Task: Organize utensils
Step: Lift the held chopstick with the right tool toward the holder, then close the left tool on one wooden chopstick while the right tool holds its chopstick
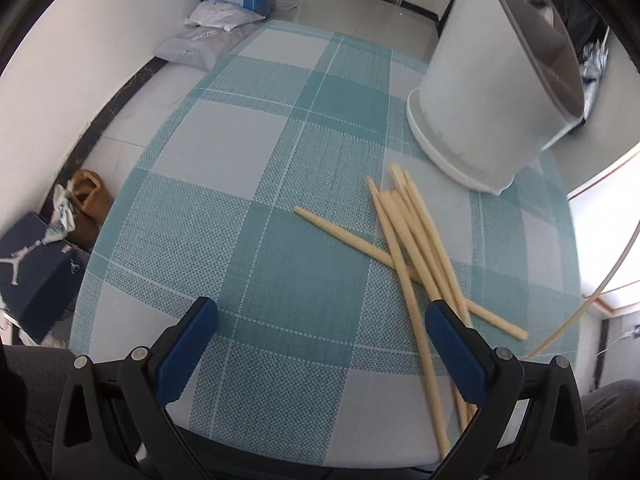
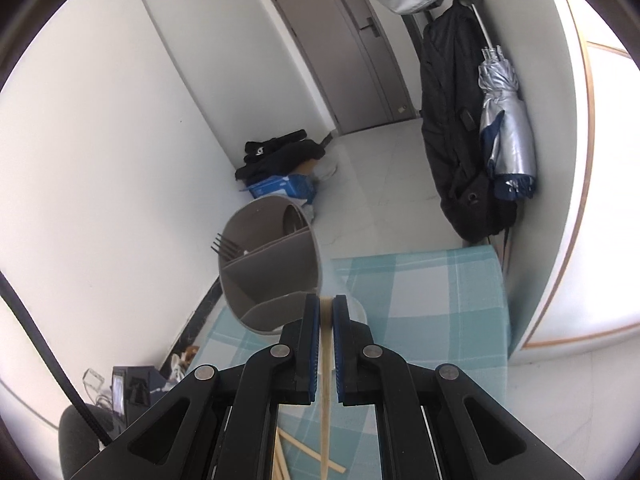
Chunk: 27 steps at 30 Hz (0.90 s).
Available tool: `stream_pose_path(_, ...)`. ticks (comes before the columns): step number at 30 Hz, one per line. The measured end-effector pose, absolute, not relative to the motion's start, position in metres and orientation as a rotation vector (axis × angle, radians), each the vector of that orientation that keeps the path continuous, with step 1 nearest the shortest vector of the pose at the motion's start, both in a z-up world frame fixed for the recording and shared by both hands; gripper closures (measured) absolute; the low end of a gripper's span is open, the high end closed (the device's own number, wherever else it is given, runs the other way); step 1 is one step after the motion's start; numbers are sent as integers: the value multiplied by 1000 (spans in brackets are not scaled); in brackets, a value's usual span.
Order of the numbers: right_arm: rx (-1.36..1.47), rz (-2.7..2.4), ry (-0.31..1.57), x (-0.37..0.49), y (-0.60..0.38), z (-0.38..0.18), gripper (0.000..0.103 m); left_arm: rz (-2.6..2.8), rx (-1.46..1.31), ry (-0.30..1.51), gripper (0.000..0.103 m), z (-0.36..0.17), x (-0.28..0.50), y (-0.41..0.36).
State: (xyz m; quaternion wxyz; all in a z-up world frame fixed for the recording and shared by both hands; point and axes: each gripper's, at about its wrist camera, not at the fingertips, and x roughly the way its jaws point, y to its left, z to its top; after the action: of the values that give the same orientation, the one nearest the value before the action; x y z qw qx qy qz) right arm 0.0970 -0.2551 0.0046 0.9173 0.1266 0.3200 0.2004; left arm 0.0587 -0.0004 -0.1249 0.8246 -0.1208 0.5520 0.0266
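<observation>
One chopstick (image 2: 326,344) sits pinched between the blue pads of the right gripper (image 2: 326,302), jaws nearly shut on it, the stick running down through the lower middle of the right wrist view with its tip poking just past the pads. Right beyond that tip, centre-left of the frame, opens the mouth of the utensil holder (image 2: 272,268), split by dividers into compartments; a fork (image 2: 226,246) already stands in the left one. The nearest compartment, just left of the gripper tips, looks empty, and my read is that the stick is headed there.

Over on the left wrist view, the left gripper (image 1: 320,344) hangs wide open above the checked counter (image 1: 240,184), holding nothing. Its right pad overlaps the loose pile of chopsticks (image 1: 412,248) at lower right; whether it touches them I cannot tell. The holder's white wall fills the upper right, its base just beyond the far tips of the pile.

To do this well: tip the held stick steeper so its leading end clears the rim, aim inside one compartment and away from the divider, and only let go once the end is well down, or it may bounce out. The long tail hanging below the gripper could sweep the pile, so lift before swinging.
</observation>
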Motion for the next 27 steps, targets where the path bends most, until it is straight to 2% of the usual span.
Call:
stream_pose_path(8, 245, 419, 623, 84, -265, 6, 97, 131, -115, 1175, 1, -131, 59, -16)
stream_pose_path(20, 197, 432, 580, 75, -261, 15, 97, 173, -159, 1207, 1, -133, 75, 12)
stream_pose_path(23, 202, 438, 573, 75, -261, 17, 97, 192, -182, 1212, 5, -132, 76, 20)
stream_pose_path(27, 191, 441, 572, 74, -259, 17, 97, 195, -281, 1207, 5, -131, 81, 42)
